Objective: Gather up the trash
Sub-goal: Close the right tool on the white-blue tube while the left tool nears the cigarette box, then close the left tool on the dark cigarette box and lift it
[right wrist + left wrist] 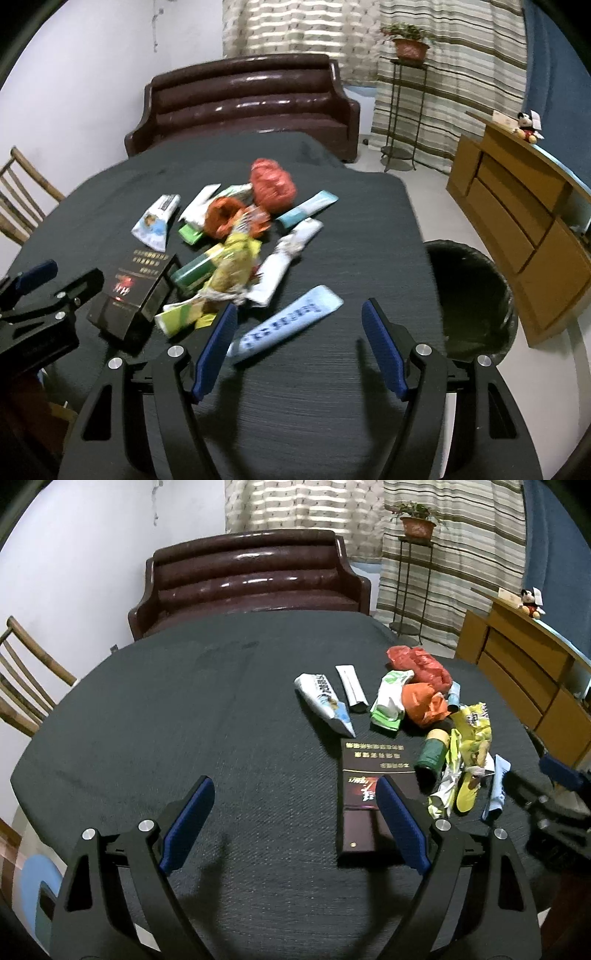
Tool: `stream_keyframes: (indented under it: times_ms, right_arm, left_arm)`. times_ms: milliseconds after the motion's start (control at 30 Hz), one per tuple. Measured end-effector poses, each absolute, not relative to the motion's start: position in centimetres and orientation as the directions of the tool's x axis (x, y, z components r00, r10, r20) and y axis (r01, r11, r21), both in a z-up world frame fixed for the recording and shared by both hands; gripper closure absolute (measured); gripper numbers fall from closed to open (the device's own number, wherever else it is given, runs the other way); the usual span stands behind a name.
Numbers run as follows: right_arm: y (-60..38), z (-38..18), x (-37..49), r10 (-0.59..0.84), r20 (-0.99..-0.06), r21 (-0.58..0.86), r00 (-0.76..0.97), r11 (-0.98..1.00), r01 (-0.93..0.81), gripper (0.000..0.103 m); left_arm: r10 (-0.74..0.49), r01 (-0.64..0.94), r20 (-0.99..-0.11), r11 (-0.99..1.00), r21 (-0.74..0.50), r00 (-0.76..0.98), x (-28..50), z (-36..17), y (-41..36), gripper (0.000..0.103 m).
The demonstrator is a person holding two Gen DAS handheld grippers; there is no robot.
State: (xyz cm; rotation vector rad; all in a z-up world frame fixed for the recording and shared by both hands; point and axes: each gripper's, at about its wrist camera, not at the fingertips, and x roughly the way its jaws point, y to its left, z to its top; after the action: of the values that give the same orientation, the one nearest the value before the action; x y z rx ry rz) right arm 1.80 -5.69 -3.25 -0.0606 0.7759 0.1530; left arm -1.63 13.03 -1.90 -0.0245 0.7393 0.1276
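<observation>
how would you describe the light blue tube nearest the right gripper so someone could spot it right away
On the dark table, a trash pile sits left of the black bin. At the pile's near edge, just ahead of the open right gripper, lies the light blue tube. Unlike the heaped wrappers, it lies flat and apart, pale blue with dark blue lettering.

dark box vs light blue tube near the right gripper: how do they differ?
The dark box is rigid and rectangular, near-black with gold print and red art; the light blue tube is flat, soft-looking and pale with blue print. The dark box lies beside the left gripper, at the pile's left; the light blue tube lies just ahead of the right gripper, nearer the bin. Both rest on the table, ungrasped.
</observation>
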Motion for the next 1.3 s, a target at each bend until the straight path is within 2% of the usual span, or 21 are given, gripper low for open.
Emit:
stream_keyframes:
  times_ms: [400,733,767,800,1000,1200,1300]
  right_arm:
    - [-6.6,-4.5,2.5,-0.017,-0.735,-0.088,0.678,0.994,-0.071,0.035]
    - [-7.1,-5.1,3.0,-0.019,-0.747,-0.083,0.665,0.994,-0.064,0.035]
    - [-7.1,-5.1,3.1,-0.02,-0.744,-0.084,0.667,0.994,-0.065,0.038]
    - [-7.1,-5.2,3.2,-0.015,-0.745,-0.083,0.666,0.994,-0.07,0.046]
    - [-7.5,-5.2,3.3,0.011,-0.747,-0.06,0.665,0.995,-0.084,0.067]
    - [-8.3,-5.1,3.5,0.037,-0.741,-0.031,0.671,0.995,-0.09,0.078]
    - [-8.5,-5.1,3.5,0.054,-0.738,-0.02,0.673,0.995,-0.101,0.079]
  left_arm:
    - [0.056,-0.107,-0.685,0.994,-0.033,0.726,-0.7,-2.6,13.0,0.016]
    - [0.036,-0.092,-0.695,0.995,-0.043,0.718,-0.4,-2.9,12.3,0.016]
    - [0.035,-0.09,-0.696,0.995,-0.042,0.717,-0.4,-2.9,12.3,0.016]
    - [0.034,-0.088,-0.697,0.995,-0.042,0.716,-0.3,-3.0,12.2,0.016]
    - [0.023,-0.084,-0.704,0.995,-0.053,0.71,-0.1,-3.1,12.0,0.016]
    - [0.006,-0.067,-0.71,0.996,-0.057,0.704,0.2,-3.1,11.2,0.015]
    - [0.007,-0.059,-0.717,0.997,-0.048,0.697,0.5,-3.4,10.6,0.015]
